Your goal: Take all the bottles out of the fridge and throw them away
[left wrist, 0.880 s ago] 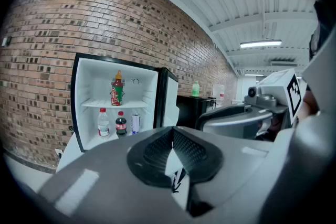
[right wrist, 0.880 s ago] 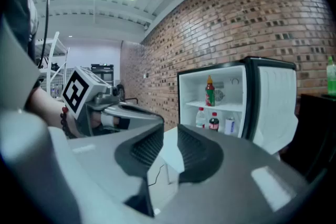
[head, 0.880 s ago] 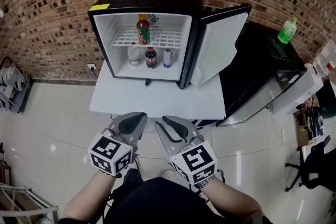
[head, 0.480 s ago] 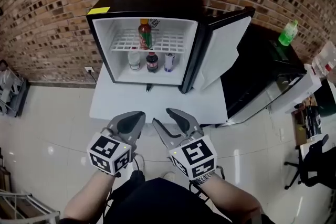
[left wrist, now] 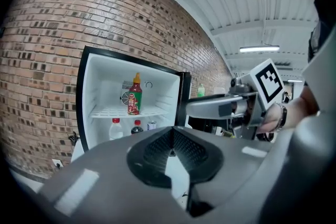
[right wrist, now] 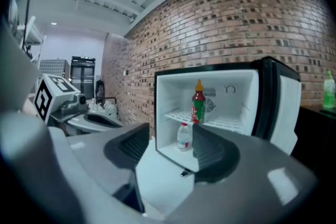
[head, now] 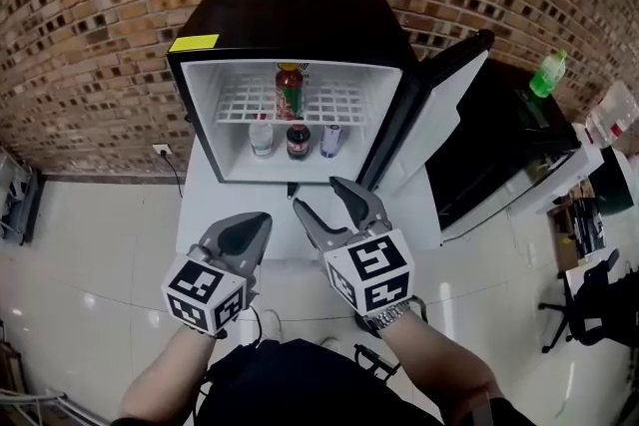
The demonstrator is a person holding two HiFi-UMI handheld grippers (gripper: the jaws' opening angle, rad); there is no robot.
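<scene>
Both claws are sitting closer to the fridge (head: 290,25) than a second ago. Right claw (head: 319,197) is leading, jaws spreading wider than before, nothing between them. Left claw (head: 258,224) is staying clenched and empty, hanging over the white desk (head: 215,200). Fridge door (head: 439,110) is standing open. Red-and-green bottle (head: 290,92) is standing on the wire shelf (head: 334,103); white bottle (head: 262,137), dark bottle (head: 298,141) and small pale bottle (head: 330,141) are standing on the fridge floor below.

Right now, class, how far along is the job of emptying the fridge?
Done: the door is open. In hand: nothing; right gripper open, left gripper shut, both empty. To do: red bottle, white bottle, dark bottle and small container all sit in the fridge.
</scene>
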